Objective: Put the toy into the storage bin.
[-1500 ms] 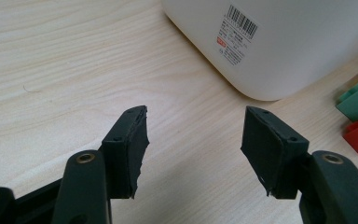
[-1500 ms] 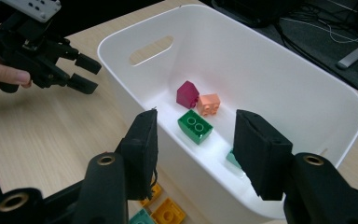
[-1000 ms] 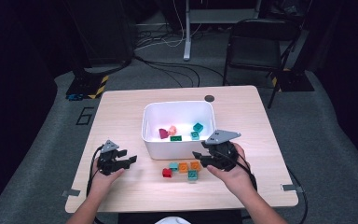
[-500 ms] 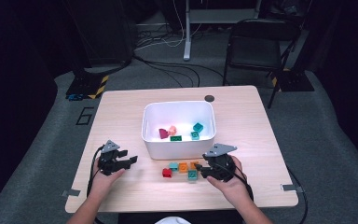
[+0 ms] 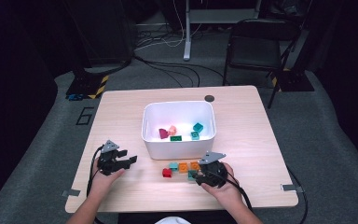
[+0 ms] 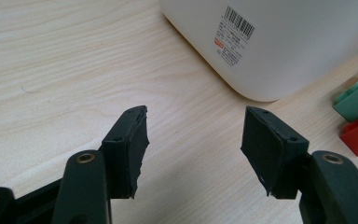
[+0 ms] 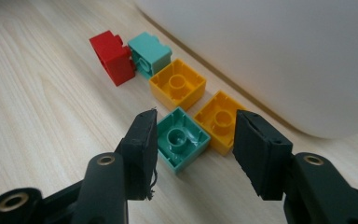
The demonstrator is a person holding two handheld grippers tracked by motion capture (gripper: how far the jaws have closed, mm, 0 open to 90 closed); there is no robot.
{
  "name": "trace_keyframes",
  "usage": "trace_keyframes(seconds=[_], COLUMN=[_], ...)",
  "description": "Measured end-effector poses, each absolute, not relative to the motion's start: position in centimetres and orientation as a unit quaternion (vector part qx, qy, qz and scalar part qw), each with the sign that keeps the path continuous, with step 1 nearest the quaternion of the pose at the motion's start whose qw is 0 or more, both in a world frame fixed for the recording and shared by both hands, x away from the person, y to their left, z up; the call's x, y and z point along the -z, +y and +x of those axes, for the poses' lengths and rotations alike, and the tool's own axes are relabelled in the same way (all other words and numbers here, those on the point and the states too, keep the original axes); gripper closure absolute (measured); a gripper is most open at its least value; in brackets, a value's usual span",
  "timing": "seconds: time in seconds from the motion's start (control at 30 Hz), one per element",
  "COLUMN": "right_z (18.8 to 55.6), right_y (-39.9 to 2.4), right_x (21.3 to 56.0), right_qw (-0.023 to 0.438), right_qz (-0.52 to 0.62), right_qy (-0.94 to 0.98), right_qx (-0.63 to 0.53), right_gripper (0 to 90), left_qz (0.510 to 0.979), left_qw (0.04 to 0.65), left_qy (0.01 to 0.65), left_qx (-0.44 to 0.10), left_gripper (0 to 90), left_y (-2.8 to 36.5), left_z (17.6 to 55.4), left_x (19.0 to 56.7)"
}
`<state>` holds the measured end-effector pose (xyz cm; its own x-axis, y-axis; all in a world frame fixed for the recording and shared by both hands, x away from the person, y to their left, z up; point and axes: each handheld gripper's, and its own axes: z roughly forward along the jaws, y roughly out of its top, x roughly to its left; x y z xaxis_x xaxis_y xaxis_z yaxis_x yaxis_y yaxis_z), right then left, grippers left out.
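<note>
Green block (image 7: 182, 140) lies upside down on the table (image 5: 261, 140) beside the white bin (image 5: 179, 140), between the half-open, empty right tongs (image 7: 193, 144), which should close squarely on its flat sides, clear of the orange block (image 7: 221, 119)

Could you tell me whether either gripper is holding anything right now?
Nothing is held: the left gripper is open over bare table, the right gripper open around a green block.

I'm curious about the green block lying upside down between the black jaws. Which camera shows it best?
The right gripper view: the green block lies close up, hollow side up, between the open jaws. In the high view it is a small speck by the right gripper. The left gripper view doesn't clearly catch it.
</note>
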<state>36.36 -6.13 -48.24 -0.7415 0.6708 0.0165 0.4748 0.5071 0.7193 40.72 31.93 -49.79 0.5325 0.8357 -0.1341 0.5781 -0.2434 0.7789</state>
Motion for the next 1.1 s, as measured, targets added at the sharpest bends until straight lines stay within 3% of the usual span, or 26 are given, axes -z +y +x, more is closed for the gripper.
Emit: trace_keyframes(seconds=[1.1], right_z=[36.0], right_y=[-3.0], right_x=[50.8], right_qw=[0.117], right_qz=[0.307], right_qy=[0.882], right_qx=[-0.338], right_gripper=[48.9], left_qz=[0.776], left_qw=[0.409], left_qy=[0.454], left_qx=[-0.157], left_gripper=[40.5], left_y=[32.0], left_z=[40.8], left_x=[49.7])
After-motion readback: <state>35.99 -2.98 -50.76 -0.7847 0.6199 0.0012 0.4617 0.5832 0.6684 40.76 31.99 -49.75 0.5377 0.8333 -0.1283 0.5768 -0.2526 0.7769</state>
